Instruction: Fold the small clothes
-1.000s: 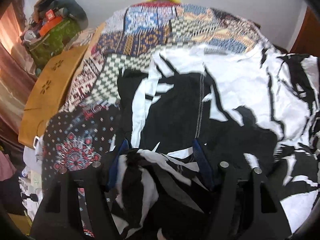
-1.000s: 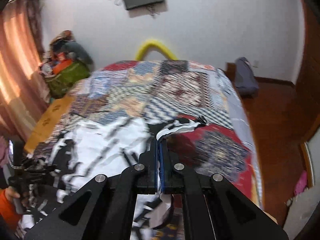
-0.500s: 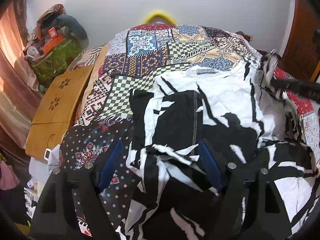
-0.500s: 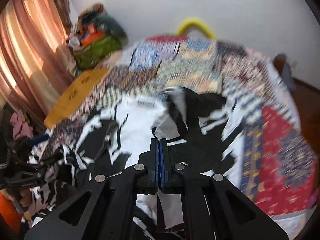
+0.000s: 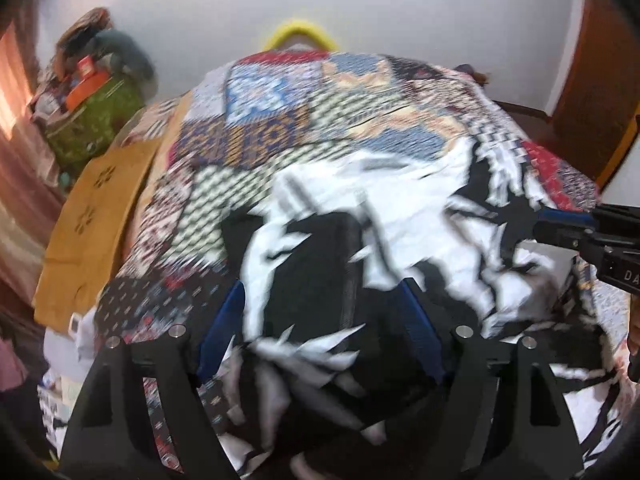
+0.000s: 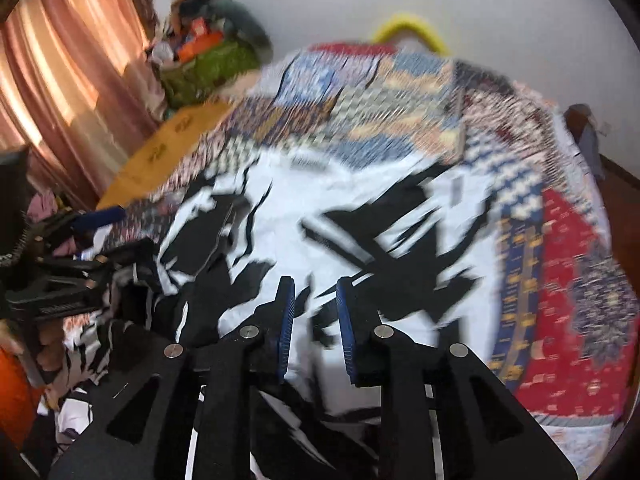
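Left hand-held gripper (image 5: 320, 320): jaws wide | right hand-held gripper (image 6: 314, 312): jaws parted, holding nothing | black-and-white garment (image 6: 360, 216): spread on bed quilt (image 6: 560, 240), collar toward far wall, rumpled near edge

A bed with a patchwork quilt (image 6: 420, 120) fills the room. Behind it stands a white wall (image 6: 320, 4). Left of the bed hang sunlit pink curtains (image 6: 60, 72); right lies wooden floor (image 5: 528, 116).

Both views are heavily motion-blurred; bedspread (image 5: 280, 128) patterns are smeared. Warm daylight is seen through the curtain (image 6: 60, 80) at left, the wall evenly lit. Fisheye bending and dark vignetting are seen at edges
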A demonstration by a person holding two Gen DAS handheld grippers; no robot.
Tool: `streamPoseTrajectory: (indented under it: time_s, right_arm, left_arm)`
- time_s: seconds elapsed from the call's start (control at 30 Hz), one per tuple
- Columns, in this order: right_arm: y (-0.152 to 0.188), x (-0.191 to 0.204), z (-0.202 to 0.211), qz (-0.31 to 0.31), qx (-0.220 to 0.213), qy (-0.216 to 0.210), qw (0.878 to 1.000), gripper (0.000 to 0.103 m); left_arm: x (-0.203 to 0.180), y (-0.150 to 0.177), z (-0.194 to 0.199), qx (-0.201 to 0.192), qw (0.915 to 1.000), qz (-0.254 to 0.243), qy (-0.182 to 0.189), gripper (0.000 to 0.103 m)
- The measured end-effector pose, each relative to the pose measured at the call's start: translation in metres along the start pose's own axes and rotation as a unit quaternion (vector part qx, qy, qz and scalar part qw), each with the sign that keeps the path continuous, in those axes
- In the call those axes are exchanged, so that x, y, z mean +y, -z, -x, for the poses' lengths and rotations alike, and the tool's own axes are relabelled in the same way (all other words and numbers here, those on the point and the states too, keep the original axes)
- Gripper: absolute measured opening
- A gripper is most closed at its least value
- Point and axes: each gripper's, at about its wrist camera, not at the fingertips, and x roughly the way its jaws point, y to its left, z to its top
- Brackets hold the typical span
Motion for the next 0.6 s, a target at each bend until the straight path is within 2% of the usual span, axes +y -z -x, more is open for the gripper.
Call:
streamPoseTrajectory:
  time_s: [0.17,0.33,0.4,0.5,0.6]
  right_arm:
    - [-0.001,-0.018,0.008,0.007,-0.01,0.034,0.999,0.019]
    - [0.016,-0.038,-0.02,0.003,0.033,0.035,0.999,0.019]
    - [0.023,-0.04,-0.029,0.013,0.048,0.039,0.998,0.019]
    - [0.033,-0.039,-0.034,0.033,0.054,0.042,0.997,0.019]
    - [0.041,-0.038,-0.033,0.043,0.055,0.041,0.997,0.02]
  left_arm:
    - [-0.042,-0.026,-0.023,0.008,0.9994,-0.016,0.028,0.083]
    - [-0.077,-0.041,-0.066,0.037,0.9989,-0.012,0.025,0.083]
    - [-0.086,-0.042,-0.085,0.053,0.9984,-0.018,0.01,0.083]
    - [-0.088,-0.039,-0.109,0.07,0.9973,-0.021,-0.012,0.084]
    - [-0.076,-0.033,-0.119,0.069,0.9976,0.01,0.003,0.093]
